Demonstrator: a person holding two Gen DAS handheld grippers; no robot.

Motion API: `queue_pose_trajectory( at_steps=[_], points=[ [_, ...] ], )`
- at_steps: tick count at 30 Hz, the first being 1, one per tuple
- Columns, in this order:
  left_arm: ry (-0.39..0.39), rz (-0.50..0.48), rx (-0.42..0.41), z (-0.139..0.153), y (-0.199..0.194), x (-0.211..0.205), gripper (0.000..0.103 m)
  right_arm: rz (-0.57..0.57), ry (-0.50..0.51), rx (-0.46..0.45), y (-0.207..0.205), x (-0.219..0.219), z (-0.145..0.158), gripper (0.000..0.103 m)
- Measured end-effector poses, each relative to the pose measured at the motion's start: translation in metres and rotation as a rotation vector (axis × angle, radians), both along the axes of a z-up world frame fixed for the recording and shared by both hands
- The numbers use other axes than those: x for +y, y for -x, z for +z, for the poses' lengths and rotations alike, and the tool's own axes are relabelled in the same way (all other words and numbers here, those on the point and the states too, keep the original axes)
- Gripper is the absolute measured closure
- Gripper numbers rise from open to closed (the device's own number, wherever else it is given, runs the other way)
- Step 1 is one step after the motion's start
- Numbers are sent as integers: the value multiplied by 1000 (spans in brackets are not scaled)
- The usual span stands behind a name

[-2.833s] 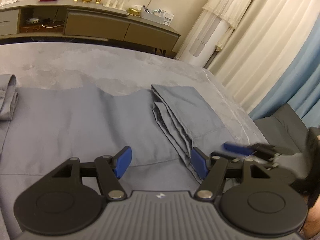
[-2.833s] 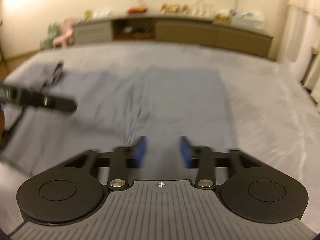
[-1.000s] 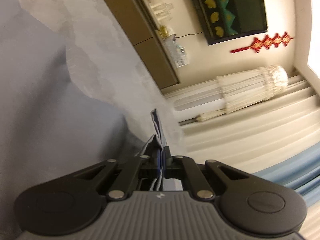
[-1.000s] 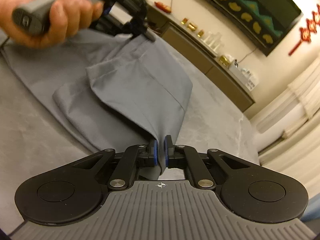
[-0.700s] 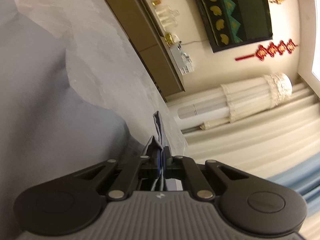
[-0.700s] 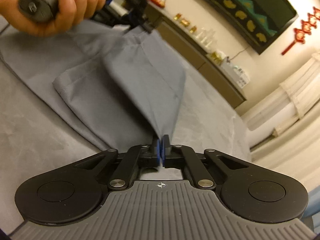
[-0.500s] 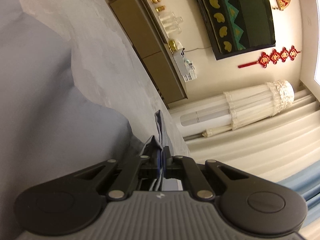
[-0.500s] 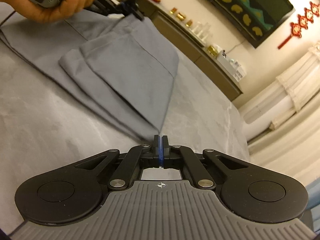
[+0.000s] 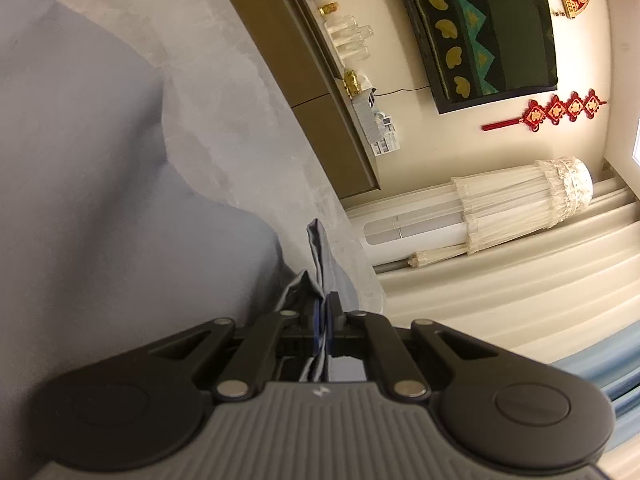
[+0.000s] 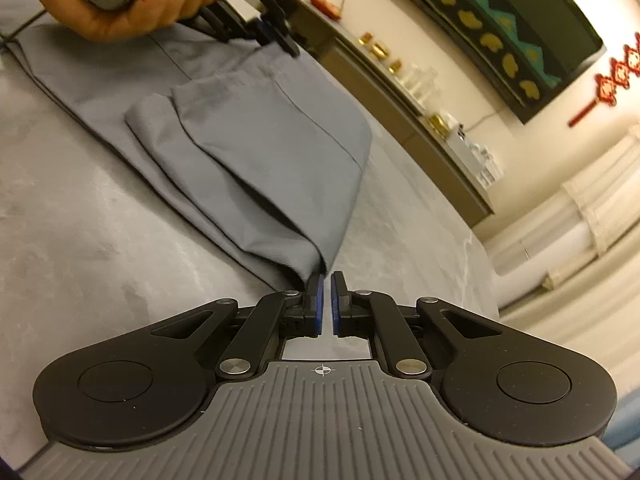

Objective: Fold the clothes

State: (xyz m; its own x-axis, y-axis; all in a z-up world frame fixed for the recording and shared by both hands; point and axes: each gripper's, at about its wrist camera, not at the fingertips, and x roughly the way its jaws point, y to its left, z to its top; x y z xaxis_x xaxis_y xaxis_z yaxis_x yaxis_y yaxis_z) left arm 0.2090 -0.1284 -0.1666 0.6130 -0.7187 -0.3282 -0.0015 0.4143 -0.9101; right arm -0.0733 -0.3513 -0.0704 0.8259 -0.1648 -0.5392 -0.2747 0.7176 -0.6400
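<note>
Left gripper clamped on a bunched edge of the grey garment, fabric pinched between the blue pads. Right gripper opening, a narrow gap between its pads, nothing in that gap; folded corner of the garment just beyond the fingertips (touching or not, cannot tell). Garment spread flat in several folded layers on the grey bed cover, far end lifted by the left gripper, held in a hand. Beyond the bed: long low sideboard, white curtains.
</note>
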Motion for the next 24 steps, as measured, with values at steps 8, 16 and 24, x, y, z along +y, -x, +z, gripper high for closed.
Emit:
queue_pose_trajectory(
  at_steps=[8, 16, 24],
  points=[
    [-1, -22, -11, -2, -6, 3, 100, -24, -42, -111, -18, -5, -1, 29],
    [9, -10, -4, -4, -10, 0, 100, -108, -230, -40, -29, -15, -5, 103],
    [-1, 57, -42, 11, -18, 13, 100, -141, -235, -62, -17, -12, -4, 103]
  ],
)
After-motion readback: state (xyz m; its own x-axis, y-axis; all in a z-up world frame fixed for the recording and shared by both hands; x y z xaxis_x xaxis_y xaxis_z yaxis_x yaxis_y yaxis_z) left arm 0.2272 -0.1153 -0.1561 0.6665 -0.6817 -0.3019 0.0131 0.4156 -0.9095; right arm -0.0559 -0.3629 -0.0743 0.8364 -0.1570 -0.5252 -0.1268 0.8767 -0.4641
